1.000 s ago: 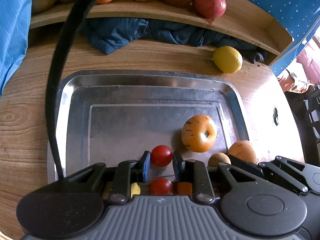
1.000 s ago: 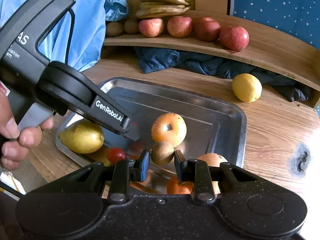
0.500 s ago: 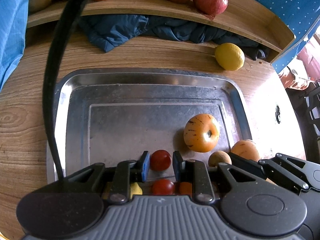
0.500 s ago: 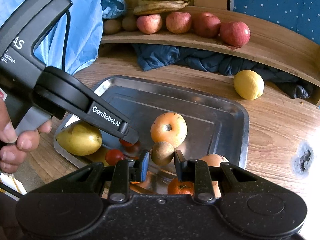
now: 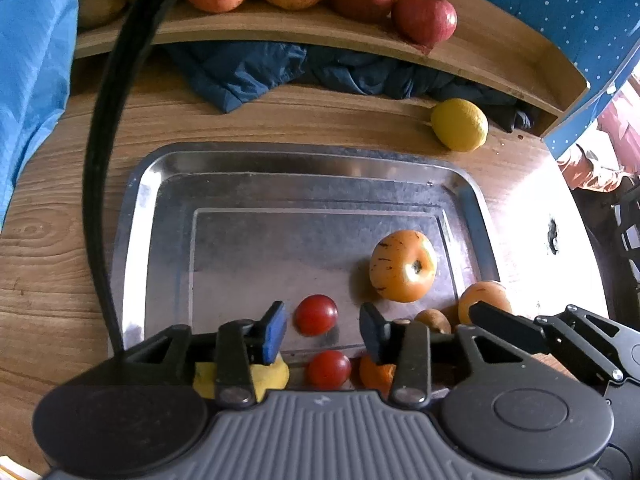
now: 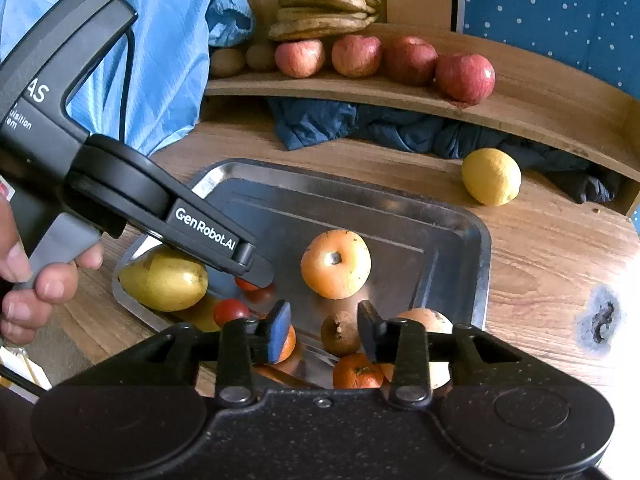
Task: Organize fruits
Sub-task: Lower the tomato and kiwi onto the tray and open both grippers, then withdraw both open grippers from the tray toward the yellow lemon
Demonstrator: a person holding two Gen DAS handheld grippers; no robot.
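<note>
A steel tray (image 5: pixel 136 216) on the wooden table holds the fruit. My left gripper (image 5: pixel 322 326) is open, its jaws either side of a red cherry tomato (image 5: pixel 316 314) without touching it. A second tomato (image 5: pixel 329 369) and an orange mandarin (image 5: pixel 374 372) lie just below. My right gripper (image 6: pixel 323 326) is open around a brown kiwi (image 6: pixel 340 333). A large orange apple-like fruit (image 6: pixel 335 263) sits mid-tray. A yellow pear (image 6: pixel 164 279) lies at the tray's left corner, partly under the left gripper's body (image 6: pixel 120 188).
A yellow lemon (image 6: pixel 491 176) lies on the table beyond the tray. The curved wooden shelf (image 6: pixel 520 96) carries several red apples (image 6: pixel 465 77), kiwis and bananas (image 6: pixel 324 12). Dark blue cloth (image 6: pixel 360 126) is bunched under it. Another mandarin (image 6: pixel 356 371) sits near my right fingers.
Both grippers' jaws have opened wider. The left one has let the cherry tomato loose; the right one's jaws now stand apart from the kiwi. Both views shifted slightly.
</note>
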